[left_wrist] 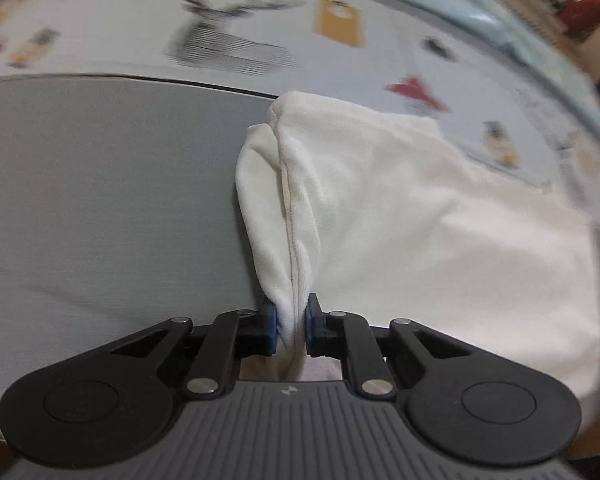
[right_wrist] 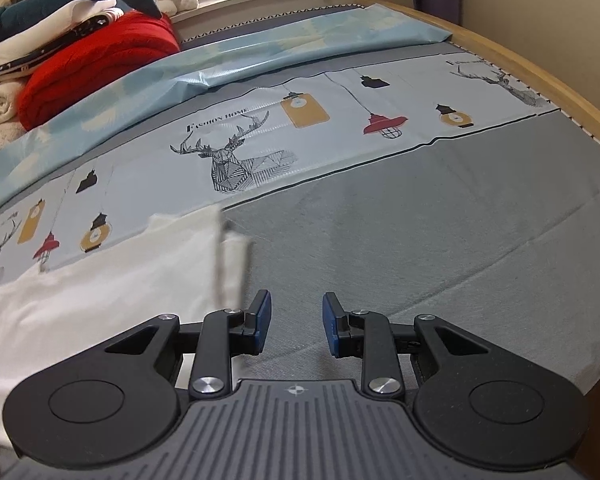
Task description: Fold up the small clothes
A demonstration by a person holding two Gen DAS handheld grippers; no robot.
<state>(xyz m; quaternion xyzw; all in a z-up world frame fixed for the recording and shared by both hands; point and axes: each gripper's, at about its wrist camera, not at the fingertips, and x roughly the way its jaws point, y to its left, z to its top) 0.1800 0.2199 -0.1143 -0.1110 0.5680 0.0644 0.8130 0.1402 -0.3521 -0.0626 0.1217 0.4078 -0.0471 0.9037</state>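
Note:
A small white garment (left_wrist: 400,216) lies on the grey bed sheet (left_wrist: 100,200), its left seamed edge bunched into a ridge. My left gripper (left_wrist: 292,330) is shut on that edge, the blue pads pressing the white cloth from both sides. In the right wrist view the same white garment (right_wrist: 100,292) spreads to the left, its raised edge blurred. My right gripper (right_wrist: 296,324) hovers over bare grey sheet just right of the cloth, its jaws open with nothing between the blue pads.
The sheet's printed band with a deer (right_wrist: 236,160) and lanterns runs behind the garment. A light blue cover (right_wrist: 260,48) lies beyond it. A red blanket (right_wrist: 96,64), folded bedding and plush toys pile at the far left. The wooden bed edge (right_wrist: 560,88) curves along the right.

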